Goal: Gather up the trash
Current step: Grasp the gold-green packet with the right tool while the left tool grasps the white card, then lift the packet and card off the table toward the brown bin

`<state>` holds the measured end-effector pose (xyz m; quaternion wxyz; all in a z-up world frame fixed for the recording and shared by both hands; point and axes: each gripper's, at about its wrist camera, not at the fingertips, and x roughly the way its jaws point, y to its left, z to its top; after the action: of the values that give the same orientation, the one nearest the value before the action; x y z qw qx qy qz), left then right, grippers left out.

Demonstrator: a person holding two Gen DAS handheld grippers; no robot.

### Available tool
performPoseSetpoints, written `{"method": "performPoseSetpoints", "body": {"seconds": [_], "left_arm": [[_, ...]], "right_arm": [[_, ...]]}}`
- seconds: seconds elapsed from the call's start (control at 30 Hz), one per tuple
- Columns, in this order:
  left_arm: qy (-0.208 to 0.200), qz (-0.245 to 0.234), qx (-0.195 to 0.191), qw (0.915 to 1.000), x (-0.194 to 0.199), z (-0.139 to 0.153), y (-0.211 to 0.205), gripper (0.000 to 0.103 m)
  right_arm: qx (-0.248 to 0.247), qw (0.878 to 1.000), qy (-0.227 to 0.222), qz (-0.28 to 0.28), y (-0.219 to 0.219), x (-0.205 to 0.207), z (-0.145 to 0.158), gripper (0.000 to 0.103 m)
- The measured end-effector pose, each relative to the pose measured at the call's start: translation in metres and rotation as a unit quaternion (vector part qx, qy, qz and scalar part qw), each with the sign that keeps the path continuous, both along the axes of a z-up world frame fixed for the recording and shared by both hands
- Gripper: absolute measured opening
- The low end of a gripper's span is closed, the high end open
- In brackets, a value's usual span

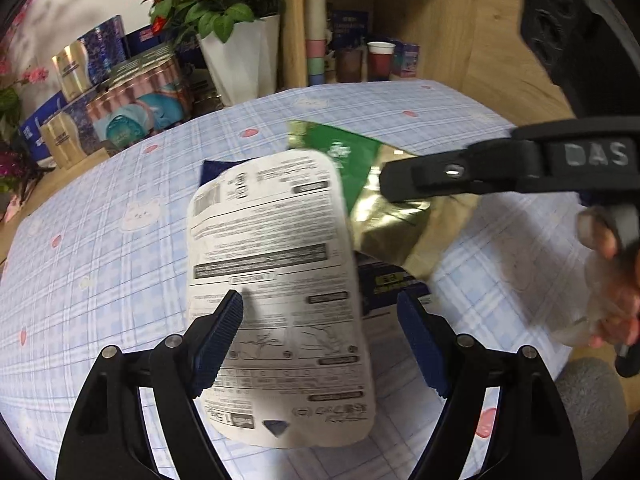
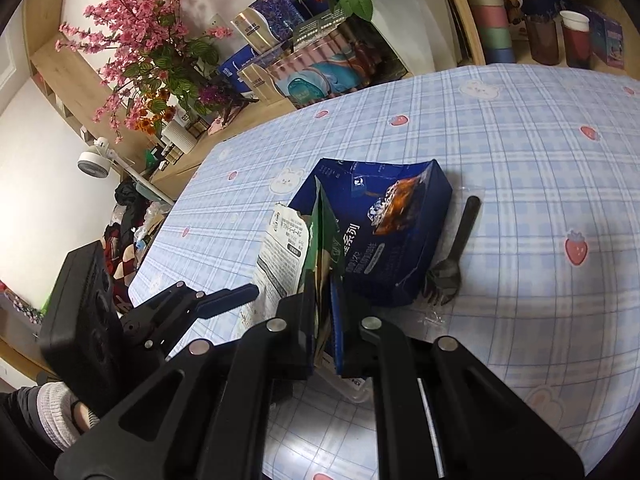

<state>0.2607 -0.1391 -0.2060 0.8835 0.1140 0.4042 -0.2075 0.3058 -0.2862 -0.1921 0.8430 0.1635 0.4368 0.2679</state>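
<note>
A white printed packet [image 1: 276, 280] hangs between the spread fingers of my left gripper [image 1: 320, 328], which is open; I cannot tell whether a finger touches it. It also shows in the right wrist view [image 2: 280, 256]. My right gripper [image 2: 322, 320] is shut on a green and gold wrapper [image 2: 320, 240], seen from the left wrist view as a crumpled foil [image 1: 380, 208] under the right gripper's fingers [image 1: 420, 180]. A dark blue food box [image 2: 392, 236] lies on the plaid tablecloth [image 2: 520, 184], just behind the wrapper. A black plastic fork [image 2: 456, 248] lies against the box's right side.
A white vase with red roses [image 1: 244, 60], gift boxes [image 1: 132, 100] and cups [image 1: 380, 60] stand at the table's far edge and in a wooden shelf. Pink flowers [image 2: 140, 48] and a fan [image 2: 94, 164] are at the left. A grey stool [image 1: 592, 400] is beside the table.
</note>
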Motion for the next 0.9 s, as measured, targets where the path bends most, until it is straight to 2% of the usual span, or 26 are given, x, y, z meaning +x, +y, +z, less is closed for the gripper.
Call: {"method": "performPoseSetpoints", "body": {"seconds": [0.27,0.33,0.37,0.43,0.53,0.73,0.9], "left_arm": [[0.000,0.046,0.021,0.9987,0.014,-0.005,0.006,0.076],[0.006,0.042,0.019,0.9989,0.014,-0.005,0.008,0.056],[0.011,0.040,0.020,0.9990,0.015,-0.005,0.009,0.053],[0.010,0.038,0.019,0.9990,0.013,-0.002,0.014,0.038],[0.008,0.039,0.013,0.9991,0.010,0.006,0.026,0.023],[-0.003,0.063,-0.003,0.9980,0.007,0.033,0.074,0.013],[0.012,0.115,-0.042,0.9924,0.022,0.046,0.123,0.012]], "right_arm": [[0.003,1.000,0.006,-0.002,0.000,-0.006,-0.007,0.010],[0.003,1.000,0.007,-0.003,0.000,-0.007,-0.008,0.010],[0.002,1.000,0.007,-0.004,-0.001,-0.008,-0.008,0.010],[0.000,1.000,0.007,-0.005,-0.001,-0.009,-0.009,0.010],[-0.003,1.000,0.006,-0.009,-0.002,-0.011,-0.010,0.010],[-0.007,1.000,0.002,-0.010,-0.001,-0.014,-0.011,0.010],[-0.004,1.000,0.001,-0.008,0.002,-0.014,-0.010,0.010]]}}
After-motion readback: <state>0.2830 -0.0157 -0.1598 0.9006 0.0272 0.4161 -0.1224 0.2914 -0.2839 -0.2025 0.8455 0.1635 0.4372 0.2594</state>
